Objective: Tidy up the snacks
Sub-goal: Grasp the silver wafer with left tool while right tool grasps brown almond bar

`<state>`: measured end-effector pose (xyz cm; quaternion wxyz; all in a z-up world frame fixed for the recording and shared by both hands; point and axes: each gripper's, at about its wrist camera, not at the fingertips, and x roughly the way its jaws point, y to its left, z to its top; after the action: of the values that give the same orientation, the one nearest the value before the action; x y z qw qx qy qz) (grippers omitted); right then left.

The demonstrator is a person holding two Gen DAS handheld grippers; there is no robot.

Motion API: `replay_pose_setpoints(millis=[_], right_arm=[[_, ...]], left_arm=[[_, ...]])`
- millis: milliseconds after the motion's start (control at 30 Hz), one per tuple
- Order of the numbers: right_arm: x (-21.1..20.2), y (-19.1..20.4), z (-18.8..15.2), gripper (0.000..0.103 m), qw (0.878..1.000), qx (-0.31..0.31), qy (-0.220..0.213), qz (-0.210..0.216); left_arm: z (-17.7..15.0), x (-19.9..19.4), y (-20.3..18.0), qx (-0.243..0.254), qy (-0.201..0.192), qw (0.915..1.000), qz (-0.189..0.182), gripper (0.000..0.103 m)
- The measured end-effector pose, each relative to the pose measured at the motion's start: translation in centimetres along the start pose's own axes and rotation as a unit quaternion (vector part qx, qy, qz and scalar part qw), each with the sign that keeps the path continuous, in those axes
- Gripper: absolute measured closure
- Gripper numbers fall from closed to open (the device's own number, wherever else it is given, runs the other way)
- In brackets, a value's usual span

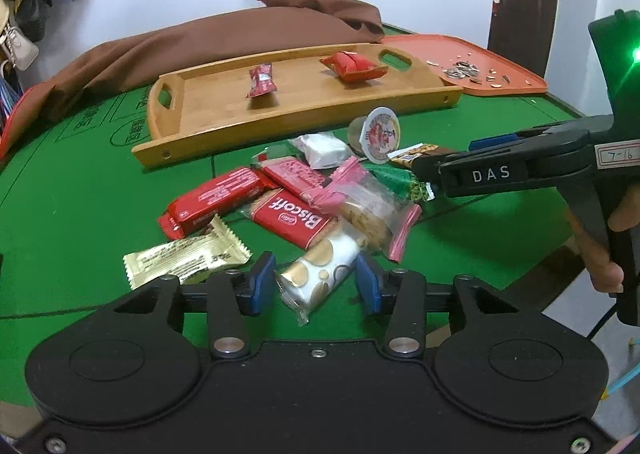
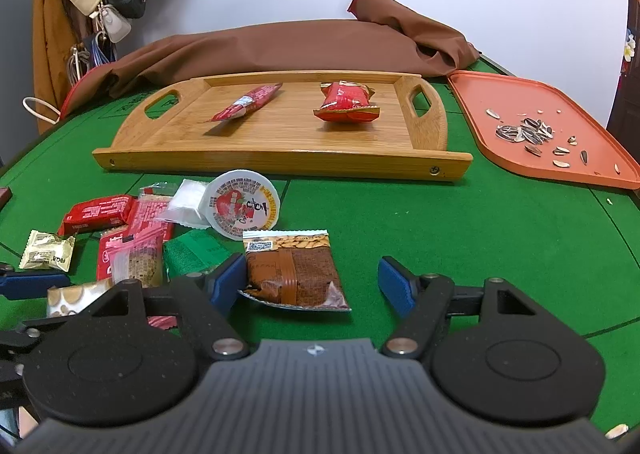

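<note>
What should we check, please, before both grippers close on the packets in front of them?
1. Left gripper open, white-and-gold packet between its fingers: ok.
2. Right gripper open, brown almond packet between its fingers: ok, though the packet sits close to one finger.
3. Almond packet free of the jelly cup: cannot tell; their edges look close.
4. White-and-gold packet free of neighbours: not ok, its far end is tucked under the clear cracker bag.
5. Wooden tray has room: ok, only two red packets inside.

Brown almond packet (image 1: pixel 416 154) mostly hidden behind right gripper (image 1: pixel 476 151), wrapper print too small to read
</note>
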<state>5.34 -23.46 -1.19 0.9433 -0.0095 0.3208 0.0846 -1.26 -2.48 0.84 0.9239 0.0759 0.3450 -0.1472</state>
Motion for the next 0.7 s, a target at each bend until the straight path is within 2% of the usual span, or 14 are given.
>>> replay_pose_setpoints(millis=[67,167,233,333,600,667,700], right_arm=[[0.0,0.0,0.0,0.026,1.000,0.001,0.001,0.000],[-0.2,0.2,0.0,0.037,1.000,0.000,0.003,0.006],[-0.3,0.3,0.1,0.047,1.000,0.001,0.004,0.013],[-0.5,0.2,0.2,0.048,1.000,0.008,0.007,0.022],[-0.8,-0.9,0.4,0.048,0.999,0.035,0.016,0.033],[-0.9,-1.1,0.4,0.048,0.999,0.036,0.016,0.031],[-0.9,-1.2,0.3,0.048,0.999,0.037,0.016,0.029]], left_arm=[[0.1,0.1,-0.1,0.004,-0.001,1.0000,-0.001,0.063],[0.1,-0.1,-0.3,0.010,0.001,0.9999,-0.010,0.070],[0.1,-0.3,-0.1,0.008,0.005,0.9998,-0.019,0.074],[0.2,-0.8,0.4,-0.001,0.006,0.9996,-0.028,0.077],[0.2,-1.6,0.5,0.005,-0.002,0.9998,-0.020,0.081],[0.2,-1.4,0.4,0.007,-0.001,0.9998,-0.017,0.079],[0.1,-1.3,0.3,0.007,0.000,0.9999,-0.013,0.074]])
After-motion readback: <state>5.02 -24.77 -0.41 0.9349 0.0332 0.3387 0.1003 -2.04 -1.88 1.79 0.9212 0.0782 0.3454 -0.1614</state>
